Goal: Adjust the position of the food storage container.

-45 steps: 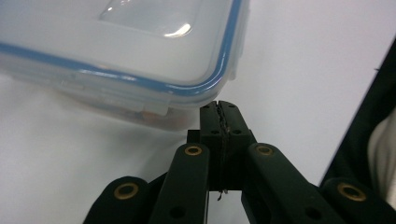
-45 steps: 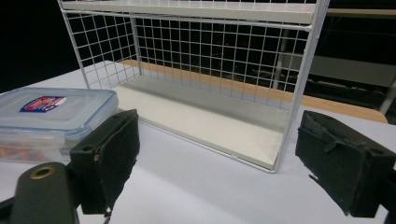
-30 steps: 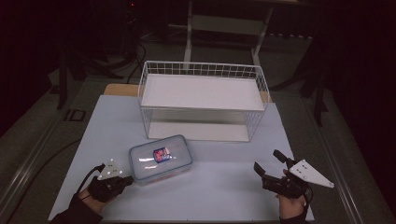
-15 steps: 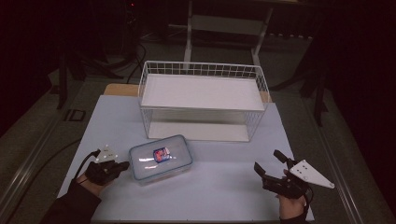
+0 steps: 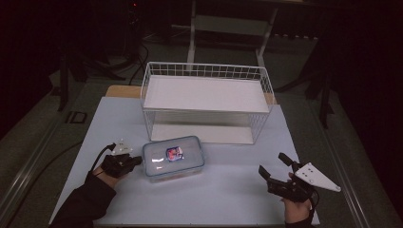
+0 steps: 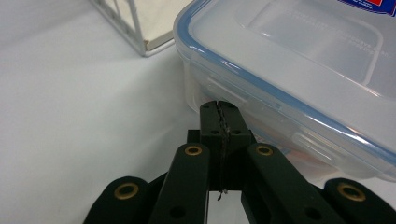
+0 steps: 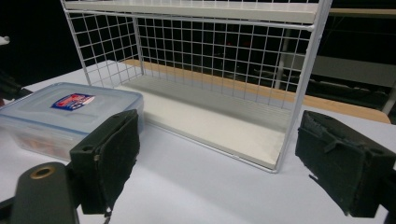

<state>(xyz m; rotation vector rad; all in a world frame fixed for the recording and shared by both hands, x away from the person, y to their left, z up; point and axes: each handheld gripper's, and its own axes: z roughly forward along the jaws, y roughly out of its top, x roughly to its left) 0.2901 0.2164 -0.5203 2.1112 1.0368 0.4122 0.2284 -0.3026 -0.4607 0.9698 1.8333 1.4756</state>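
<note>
My left gripper is clenched on nothing, tips against the clear, blue-rimmed plastic container, which sits on the white table before the white wire rack. My right gripper hangs released, well apart.

Open table between both hands; wire rack and lidded container blocking the far middle.

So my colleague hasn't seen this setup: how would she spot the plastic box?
Find the white wire rack on the table. Just before its front left corner lies the plastic box: clear, blue-rimmed lid, red-and-blue sticker.
</note>
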